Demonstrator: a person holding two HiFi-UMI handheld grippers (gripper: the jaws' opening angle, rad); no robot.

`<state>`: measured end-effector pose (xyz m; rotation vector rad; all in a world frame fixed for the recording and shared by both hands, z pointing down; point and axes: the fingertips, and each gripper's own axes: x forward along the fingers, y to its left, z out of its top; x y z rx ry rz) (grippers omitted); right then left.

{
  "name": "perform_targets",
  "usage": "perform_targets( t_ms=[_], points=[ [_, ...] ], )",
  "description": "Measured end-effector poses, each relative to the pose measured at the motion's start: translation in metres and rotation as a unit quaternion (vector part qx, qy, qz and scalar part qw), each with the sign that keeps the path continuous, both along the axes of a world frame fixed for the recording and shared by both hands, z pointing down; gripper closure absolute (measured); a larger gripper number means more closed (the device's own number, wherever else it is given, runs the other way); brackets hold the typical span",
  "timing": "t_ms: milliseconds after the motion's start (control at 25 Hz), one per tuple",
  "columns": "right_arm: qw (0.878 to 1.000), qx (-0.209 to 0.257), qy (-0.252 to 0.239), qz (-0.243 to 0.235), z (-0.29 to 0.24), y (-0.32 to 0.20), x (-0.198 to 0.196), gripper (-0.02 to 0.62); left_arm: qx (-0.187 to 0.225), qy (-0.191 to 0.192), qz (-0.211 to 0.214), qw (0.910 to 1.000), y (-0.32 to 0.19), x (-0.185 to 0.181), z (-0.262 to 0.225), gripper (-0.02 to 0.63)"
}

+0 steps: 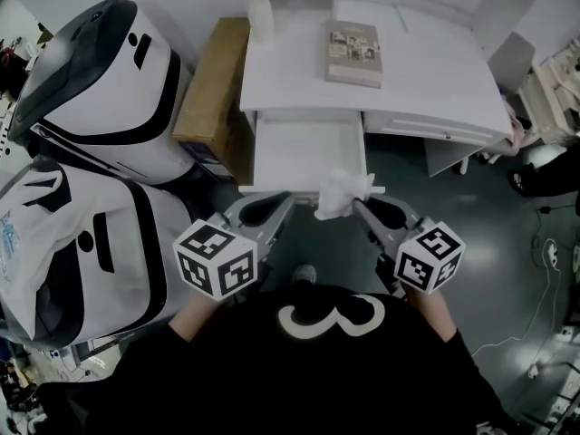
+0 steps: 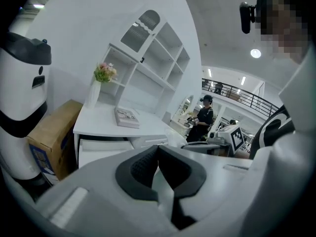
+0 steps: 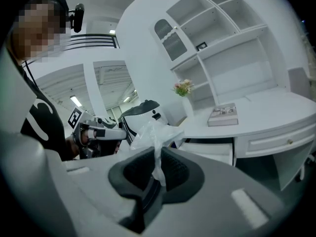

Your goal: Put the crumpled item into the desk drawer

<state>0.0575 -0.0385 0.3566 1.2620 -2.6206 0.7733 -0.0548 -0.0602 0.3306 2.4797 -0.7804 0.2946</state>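
Right gripper [image 1: 361, 208]: fingers clamped on a thin tail of the crumpled white plastic item [image 1: 343, 191]. In the right gripper view the film runs down between the 2 dark pads, and the bunched bulk stands above and beyond the fingertips.

Left gripper [image 1: 275, 205]: fingers together at the tips, nothing between them. It sits level with the right gripper and to its left, apart from the item.

Position of the item, head view: over the front right corner of the open white desk drawer [image 1: 304, 148], overlapping its front rim. Its height above the rim cannot be told. The visible floor of the drawer is bare white.

The drawer is pulled out from under the left part of the white tabletop [image 1: 435, 80]. On the tabletop:
- 1 grey hardcover book [image 1: 353, 53], lying flat, near the middle.
- 1 white vase with pink and orange flowers [image 1: 260, 3], at the back left corner.

A brown cardboard box [image 1: 213, 84] stands against the tabletop's left side. Left of the box are 2 large white-and-black rounded machines [image 1: 100, 80], 1 behind the other.

Right gripper view: white open shelving [image 3: 232, 43] rises behind the tabletop.

Left gripper view: a person in dark clothes [image 2: 201, 120] stands well back in the room.
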Motion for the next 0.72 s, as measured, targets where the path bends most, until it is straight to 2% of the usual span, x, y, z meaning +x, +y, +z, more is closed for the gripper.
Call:
perform_targets(
  t_ms=[240,720],
  points=[
    [1.000,-0.011,0.002,0.009,0.010,-0.024,-0.007,0.557,-0.007,0.000,0.000,1.0000,-0.025,-0.011,0.012,0.595],
    [1.000,-0.015,0.018,0.007,0.018,-0.045,-0.001,0.555,-0.015,-0.002,-0.010,0.9998,-0.044,-0.009,0.026,0.595]
  ],
)
